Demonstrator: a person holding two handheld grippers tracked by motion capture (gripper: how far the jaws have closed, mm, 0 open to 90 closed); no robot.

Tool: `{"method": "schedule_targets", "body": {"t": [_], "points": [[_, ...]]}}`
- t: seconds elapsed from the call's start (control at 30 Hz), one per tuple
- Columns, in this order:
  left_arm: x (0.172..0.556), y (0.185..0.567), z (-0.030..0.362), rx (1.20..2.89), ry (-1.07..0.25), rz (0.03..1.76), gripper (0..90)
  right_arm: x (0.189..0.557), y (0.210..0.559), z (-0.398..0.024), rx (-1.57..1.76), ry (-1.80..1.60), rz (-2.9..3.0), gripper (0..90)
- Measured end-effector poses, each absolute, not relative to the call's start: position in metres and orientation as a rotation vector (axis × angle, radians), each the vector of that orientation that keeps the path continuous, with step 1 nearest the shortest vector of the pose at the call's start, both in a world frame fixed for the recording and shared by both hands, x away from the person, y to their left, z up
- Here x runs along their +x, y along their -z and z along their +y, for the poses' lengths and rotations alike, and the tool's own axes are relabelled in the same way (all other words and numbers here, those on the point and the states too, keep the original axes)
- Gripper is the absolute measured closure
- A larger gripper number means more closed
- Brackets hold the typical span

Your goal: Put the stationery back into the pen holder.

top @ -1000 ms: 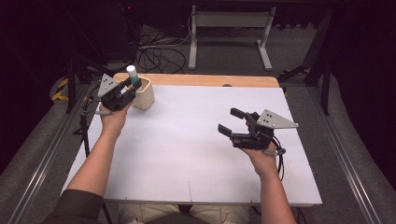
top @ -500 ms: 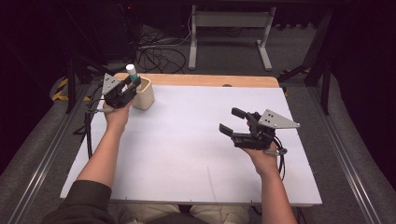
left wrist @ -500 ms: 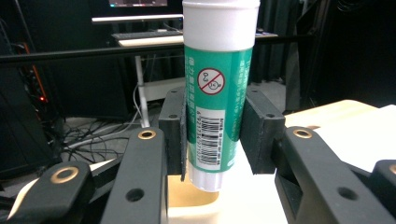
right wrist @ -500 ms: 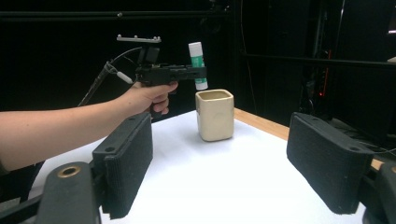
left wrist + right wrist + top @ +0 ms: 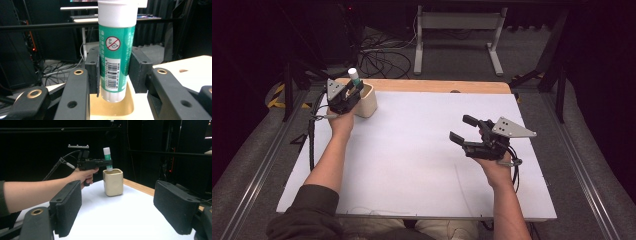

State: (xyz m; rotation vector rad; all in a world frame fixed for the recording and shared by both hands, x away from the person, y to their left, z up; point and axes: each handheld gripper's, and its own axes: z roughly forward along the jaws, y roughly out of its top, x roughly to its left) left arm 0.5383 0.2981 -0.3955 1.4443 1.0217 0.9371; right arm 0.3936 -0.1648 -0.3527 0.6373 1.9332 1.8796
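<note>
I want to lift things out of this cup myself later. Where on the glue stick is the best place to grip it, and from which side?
Grip the glue stick on its straight green label band, below the white cap, coming in level from the side. It stands upright over the cup, so only its upper body is free, and flat pads sit squarely on its round wall, as the left gripper shows.

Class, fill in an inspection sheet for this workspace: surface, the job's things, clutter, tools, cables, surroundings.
Surface: white table top, wooden strip along its far edge.
Job's things: green glue stick upright, its lower end just inside the mouth of the cream cup.
Clutter: nothing seen.
Tools: left tool shut on the glue stick; right tool open, holding nothing, above the table.
Cables: one trails from each tool; a tangle lies on the floor beyond the table.
Surroundings: dark room, metal stand behind.
</note>
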Motion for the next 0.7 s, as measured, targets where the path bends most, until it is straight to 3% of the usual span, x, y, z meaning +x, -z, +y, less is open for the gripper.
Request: {"method": "schedule_targets", "body": {"t": [0.7], "points": [[0.549,0.412,0.297,1.472,-0.915,1.08,64.9,0.394,0.353,-0.166,0.638,-1.88,1.93,23.1]]}}
